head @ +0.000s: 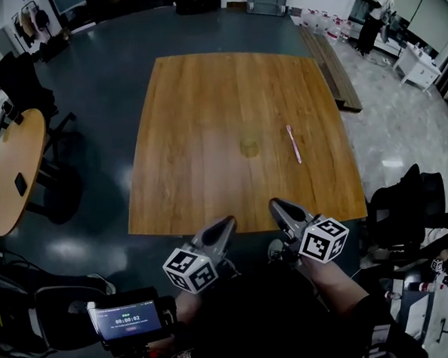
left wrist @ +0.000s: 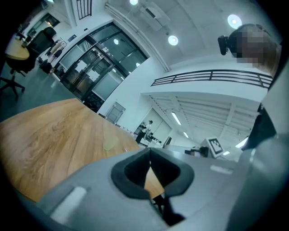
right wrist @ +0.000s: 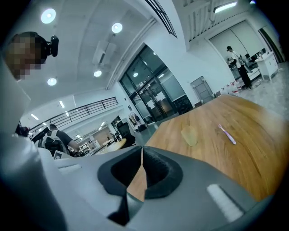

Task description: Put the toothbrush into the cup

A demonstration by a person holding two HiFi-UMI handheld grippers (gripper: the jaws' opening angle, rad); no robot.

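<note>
A pink toothbrush [head: 293,144] lies flat on the wooden table [head: 204,107], right of centre; it also shows in the right gripper view as the toothbrush [right wrist: 227,134]. A pale translucent cup [head: 249,146] stands just left of it, seen as the cup [right wrist: 189,135] and faintly as the cup [left wrist: 109,144]. My left gripper [head: 228,222] and right gripper [head: 275,205] hover at the table's near edge, well short of both. Each has its jaws closed together with nothing between them, as the left gripper [left wrist: 149,150] and right gripper [right wrist: 142,149] show.
A round wooden side table [head: 11,168] with a dark phone stands at left, office chairs around it. A bench [head: 331,66] runs along the table's far right. A person stands far off at the back right. A handheld timer screen [head: 127,322] sits low left.
</note>
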